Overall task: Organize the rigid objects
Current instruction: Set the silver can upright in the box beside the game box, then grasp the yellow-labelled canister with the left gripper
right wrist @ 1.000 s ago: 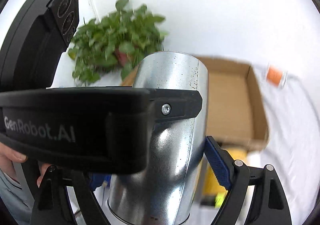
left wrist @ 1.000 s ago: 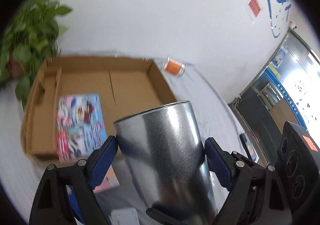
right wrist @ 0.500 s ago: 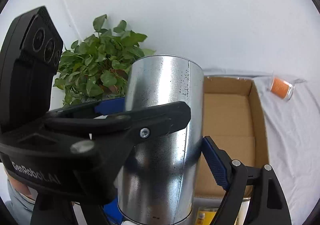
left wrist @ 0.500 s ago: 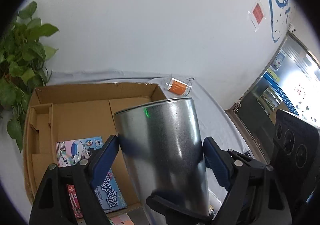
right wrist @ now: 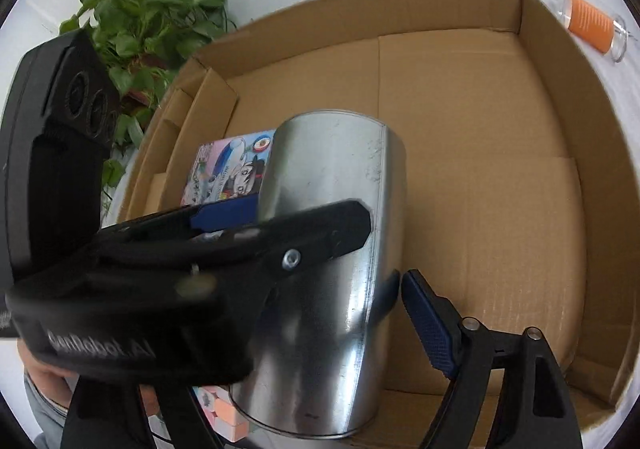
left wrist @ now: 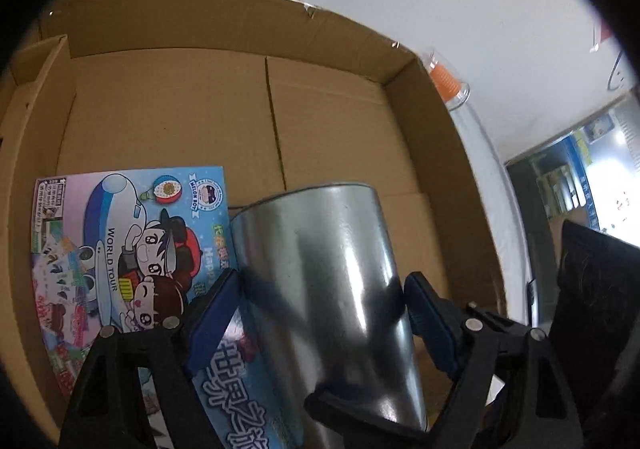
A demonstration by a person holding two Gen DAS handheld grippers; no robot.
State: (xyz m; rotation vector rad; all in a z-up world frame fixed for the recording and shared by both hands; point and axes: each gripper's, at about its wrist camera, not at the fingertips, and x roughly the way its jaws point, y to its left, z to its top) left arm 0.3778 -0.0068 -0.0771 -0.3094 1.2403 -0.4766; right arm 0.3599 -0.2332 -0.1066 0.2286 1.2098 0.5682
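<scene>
Left fingers (left wrist: 218,309) clamp the metal can (left wrist: 320,289) between them; right fingers (right wrist: 428,323) flank it, contact unclear.

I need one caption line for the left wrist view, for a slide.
Left gripper holds a metal can over the cardboard box.

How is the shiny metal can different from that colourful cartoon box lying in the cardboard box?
The metal can is a plain silver cylinder; the cartoon box is flat, rectangular and brightly printed. The can stands roughly on end, gripped by the left gripper; the cartoon box lies flat with nothing holding it. The can shows reflections; the cartoon box shows printed pictures and text. Both are within the cardboard box.
</scene>
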